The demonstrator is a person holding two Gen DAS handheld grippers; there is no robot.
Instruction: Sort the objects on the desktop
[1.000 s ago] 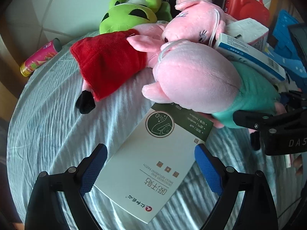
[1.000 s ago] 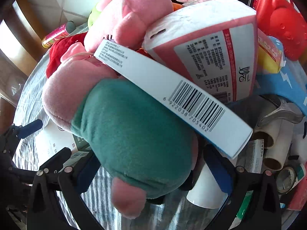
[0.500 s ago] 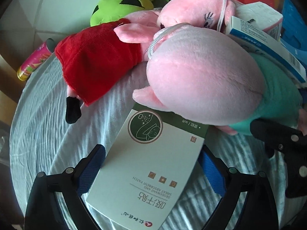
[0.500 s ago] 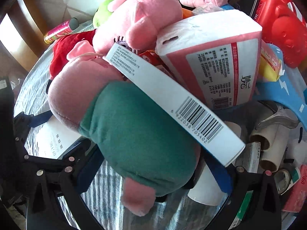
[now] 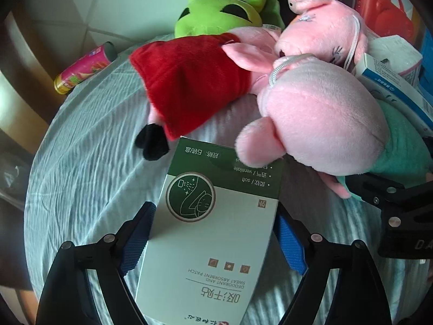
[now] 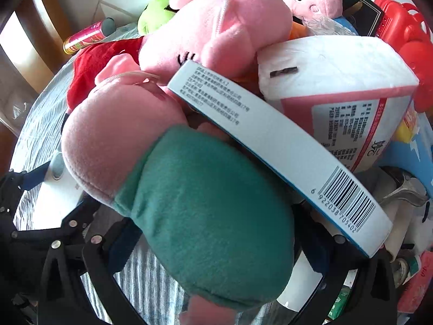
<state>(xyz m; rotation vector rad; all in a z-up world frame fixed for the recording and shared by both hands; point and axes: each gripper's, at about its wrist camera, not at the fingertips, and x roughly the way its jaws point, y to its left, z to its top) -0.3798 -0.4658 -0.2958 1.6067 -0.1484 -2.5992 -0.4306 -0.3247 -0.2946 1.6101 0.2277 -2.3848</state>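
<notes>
the right tool (image 6: 216, 246) straddles the teal body of a pink pig plush (image 6: 205, 205), its dark blue pads close at either flank. a white and blue barcoded box (image 6: 273, 146) leans across the plush, against a tissue pack (image 6: 338, 86). further back lie another pink plush (image 6: 216, 27), a red case (image 6: 408, 35) and a pink can (image 6: 86, 36).

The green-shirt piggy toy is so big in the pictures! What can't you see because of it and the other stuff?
- Right wrist view: the green-shirt piggy fills the middle and hides the right hand-held gripper fingertips, so its grip is unclear.
- Left wrist view: the piggy's pink arm covers a corner of the patch box; the bottom edge cuts off its near end.
- Right wrist view: the blue-white box hides the pig's far side.
</notes>
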